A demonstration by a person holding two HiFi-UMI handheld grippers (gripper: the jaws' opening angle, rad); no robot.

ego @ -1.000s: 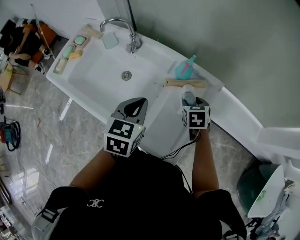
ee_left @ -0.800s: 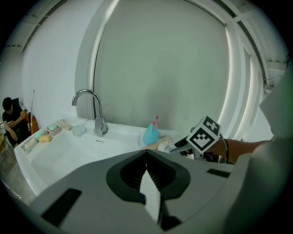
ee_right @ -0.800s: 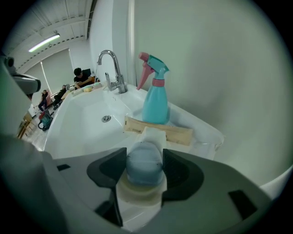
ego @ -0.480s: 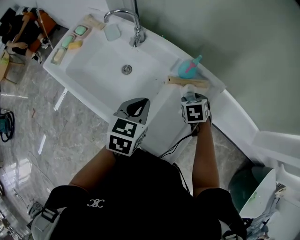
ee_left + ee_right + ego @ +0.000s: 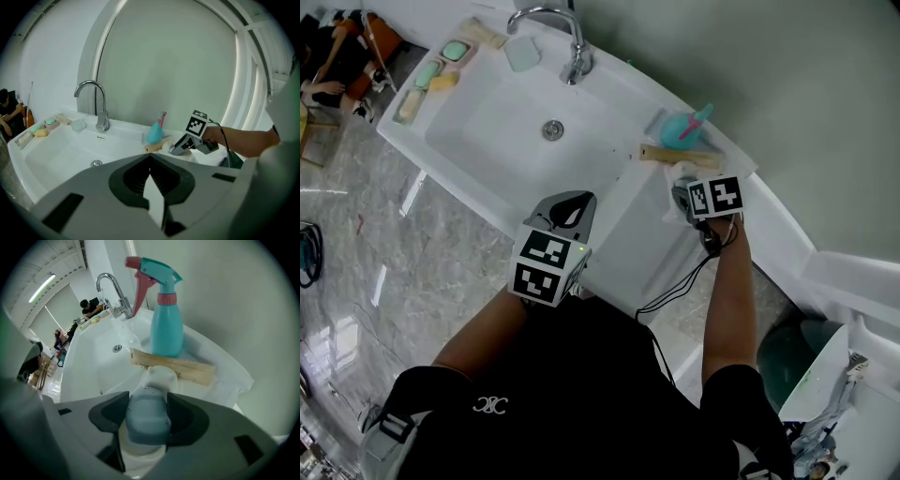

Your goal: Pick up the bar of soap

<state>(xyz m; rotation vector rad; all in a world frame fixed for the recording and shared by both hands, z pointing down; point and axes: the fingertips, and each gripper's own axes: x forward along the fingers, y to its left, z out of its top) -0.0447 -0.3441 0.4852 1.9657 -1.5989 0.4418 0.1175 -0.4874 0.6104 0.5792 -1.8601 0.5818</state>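
Note:
A grey-blue bar of soap (image 5: 145, 420) lies on a white dish (image 5: 161, 376) on the counter right of the sink, in front of a wooden brush (image 5: 173, 366). My right gripper (image 5: 147, 416) points steeply down over it, with one jaw on each side of the bar. Its jaws have just been opening with the soap between them; the pads sit close along its sides without clearly pressing. In the head view the soap (image 5: 679, 195) shows at the right gripper (image 5: 686, 195) tip. My left gripper (image 5: 567, 208) hangs shut and empty over the sink's front edge.
A teal spray bottle (image 5: 166, 329) stands behind the brush near the wall. The white sink basin (image 5: 506, 122) with its chrome faucet (image 5: 567, 37) lies to the left. Several small soaps (image 5: 431, 75) lie on the far-left ledge. People are in the background at left.
The right gripper has tipped more steeply down over the soap, its marker cube shifting right and up in the head view. The left gripper has sunk slightly.

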